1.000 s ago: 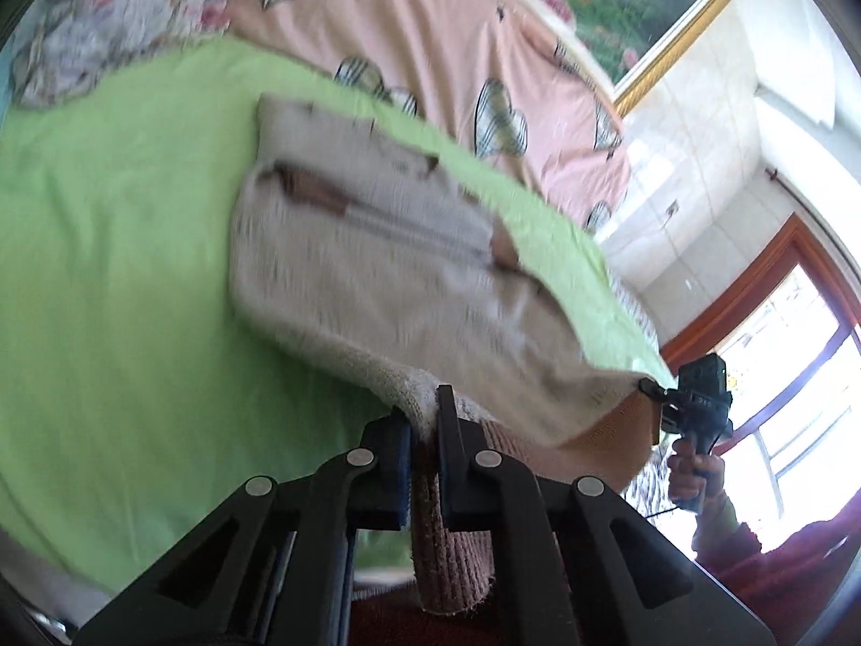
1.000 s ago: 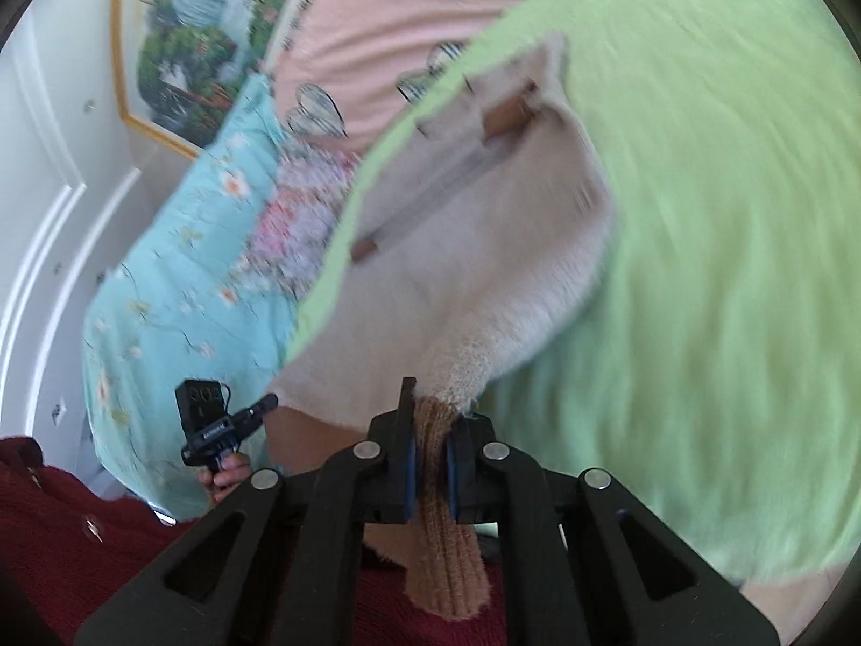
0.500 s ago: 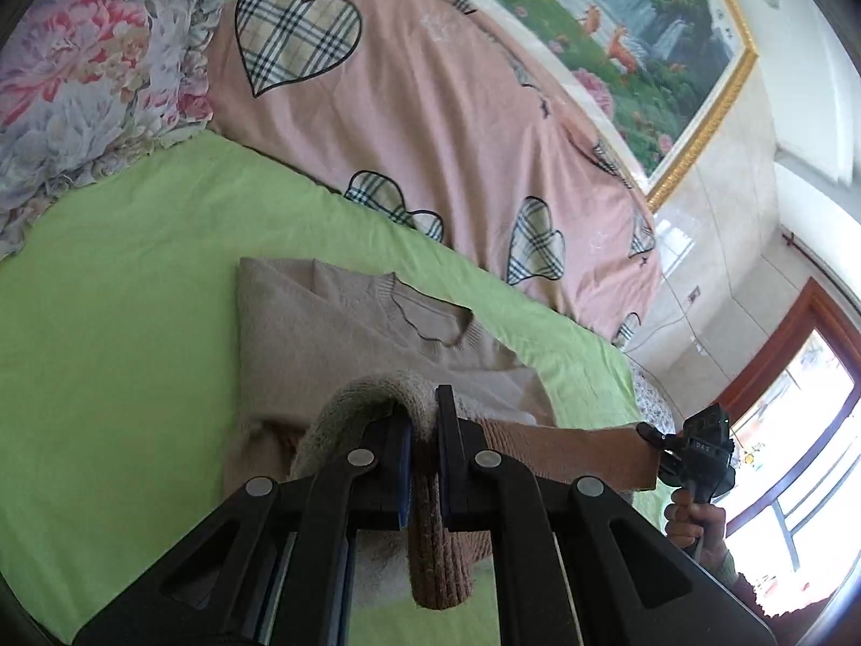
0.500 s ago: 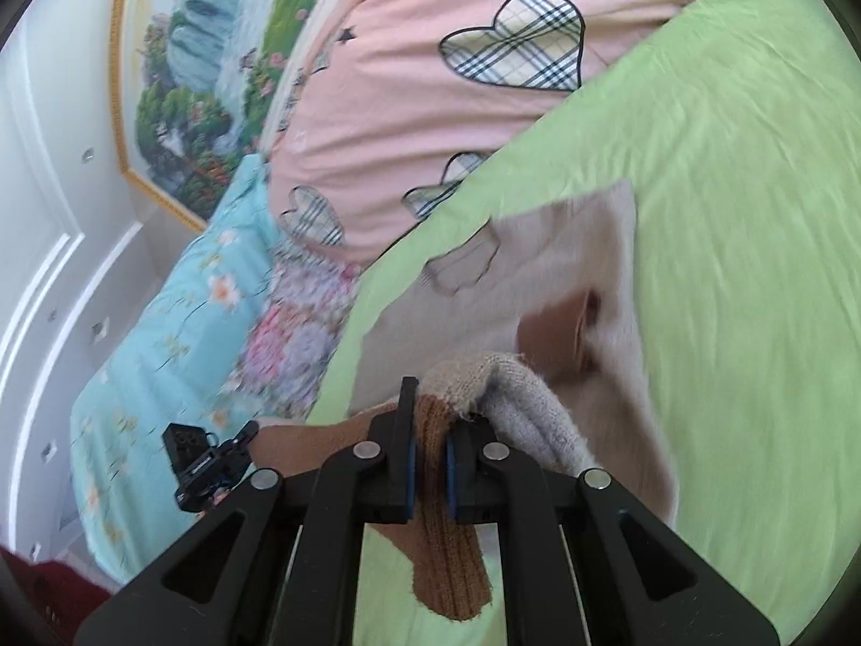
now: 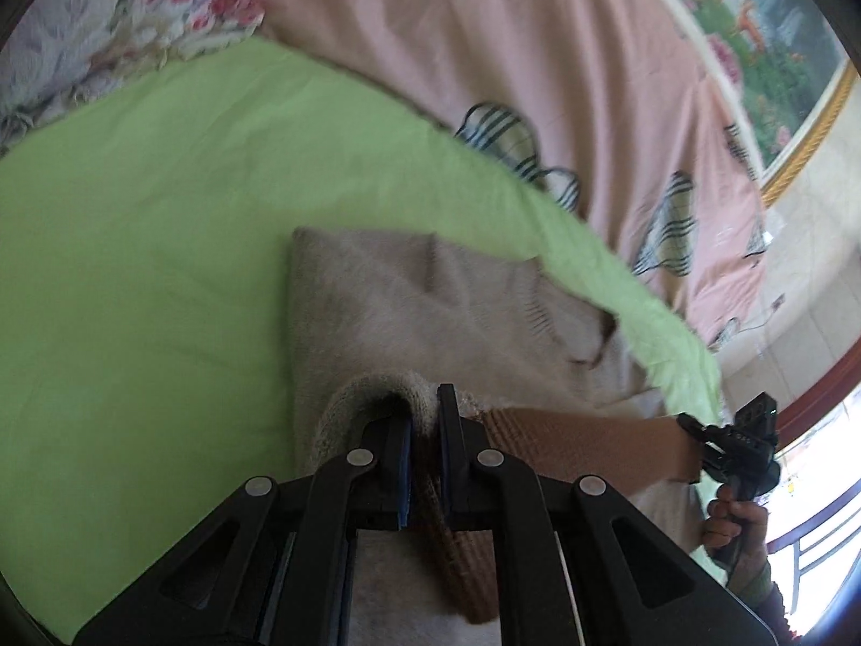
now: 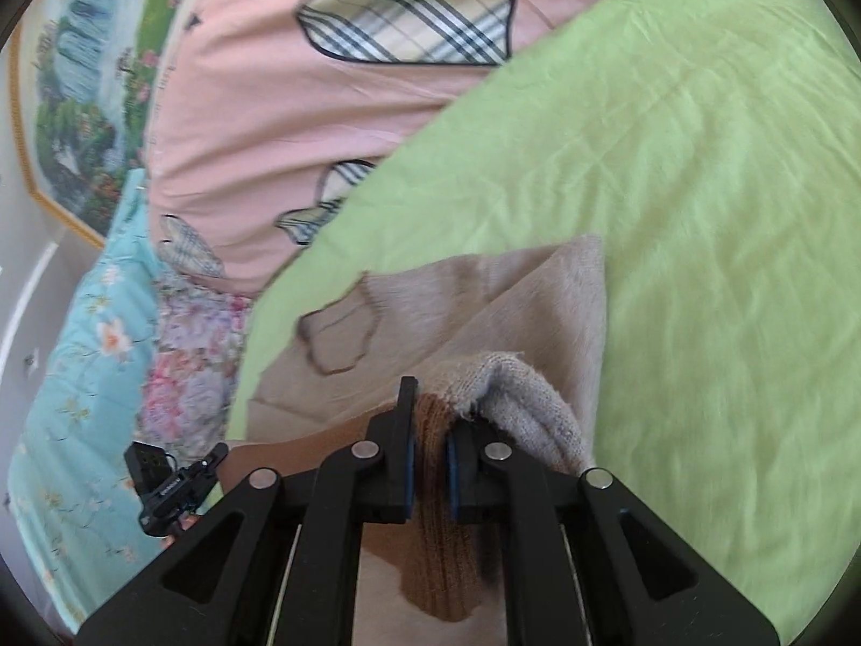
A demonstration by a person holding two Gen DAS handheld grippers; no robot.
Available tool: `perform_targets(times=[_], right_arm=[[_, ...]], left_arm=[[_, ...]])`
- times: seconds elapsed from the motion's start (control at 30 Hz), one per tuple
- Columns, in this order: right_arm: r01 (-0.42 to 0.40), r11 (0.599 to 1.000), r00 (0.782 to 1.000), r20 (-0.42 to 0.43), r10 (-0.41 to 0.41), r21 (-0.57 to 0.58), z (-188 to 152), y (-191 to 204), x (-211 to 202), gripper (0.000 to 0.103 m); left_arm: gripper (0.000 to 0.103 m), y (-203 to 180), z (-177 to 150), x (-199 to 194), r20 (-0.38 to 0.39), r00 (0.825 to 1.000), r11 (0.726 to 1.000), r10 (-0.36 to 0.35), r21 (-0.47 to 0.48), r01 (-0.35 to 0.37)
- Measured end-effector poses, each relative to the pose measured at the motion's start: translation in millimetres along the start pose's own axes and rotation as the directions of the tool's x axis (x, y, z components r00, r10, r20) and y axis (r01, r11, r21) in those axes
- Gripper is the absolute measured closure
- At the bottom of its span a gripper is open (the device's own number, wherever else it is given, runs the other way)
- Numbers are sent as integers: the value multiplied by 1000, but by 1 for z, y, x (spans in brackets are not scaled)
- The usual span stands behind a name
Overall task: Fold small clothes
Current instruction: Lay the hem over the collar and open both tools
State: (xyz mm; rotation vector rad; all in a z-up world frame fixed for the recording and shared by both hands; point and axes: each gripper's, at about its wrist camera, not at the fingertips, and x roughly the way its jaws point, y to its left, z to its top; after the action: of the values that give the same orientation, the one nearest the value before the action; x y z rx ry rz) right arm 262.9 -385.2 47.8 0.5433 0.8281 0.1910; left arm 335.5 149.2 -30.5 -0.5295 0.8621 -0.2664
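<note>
Both your tools grip the sweater's brown hem.
Left tool (image 5: pixel 425 430) and right tool (image 6: pixel 430 430) clamp the beige sweater (image 5: pixel 387 301), half-folded on the green bed sheet (image 5: pixel 134 269).

Sweater (image 5: pixel 409 317) hem carried over onto chest, now doubled.

Beige sweater (image 6: pixel 457 296) lying on green sheet (image 6: pixel 699 215), neckline toward pink heart-print cover (image 6: pixel 296 124) beyond. Right gripper (image 6: pixel 428 444) nearest the lens, jaws opening, pads still pressing brown ribbed hem (image 6: pixel 436 554). Left gripper (image 6: pixel 167 484) at the sweater's left edge, over floral bedding (image 6: pixel 80 377).
</note>
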Motion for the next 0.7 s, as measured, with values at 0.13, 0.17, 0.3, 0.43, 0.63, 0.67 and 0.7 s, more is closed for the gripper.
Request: perform_targets(times=[0.13, 0.17, 0.3, 0.43, 0.63, 0.67, 0.7], right_arm=[[-7, 999, 1000, -2, 7, 43, -5, -7, -10, 88], [-4, 1000, 1000, 17, 3, 29, -10, -3, -21, 84], [66, 993, 993, 107, -56, -95, -39, 28, -63, 44], [-43, 947, 997, -81, 18, -319, -86, 80, -42, 44], [47, 822, 949, -231, -213, -567, -109, 109, 36, 46], [66, 830, 956, -203, -212, -554, -96, 104, 35, 46], [93, 840, 962, -168, -214, -535, -84, 99, 34, 46]], left_arm=[[89, -5, -13, -14, -3, 1000, 999, -6, 31, 6], [88, -14, -22, -25, -8, 1000, 997, -3, 73, 3], [75, -63, -68, -50, -64, 998, 972, -26, 233, 40], [71, -111, -102, -20, -170, 985, 930, -18, 360, 79], [77, -110, -73, 29, -208, 975, 926, 82, 377, 3], [77, -106, -62, 30, -192, 978, 928, 84, 372, -7], [77, -102, -51, 32, -168, 981, 929, 98, 368, -30]])
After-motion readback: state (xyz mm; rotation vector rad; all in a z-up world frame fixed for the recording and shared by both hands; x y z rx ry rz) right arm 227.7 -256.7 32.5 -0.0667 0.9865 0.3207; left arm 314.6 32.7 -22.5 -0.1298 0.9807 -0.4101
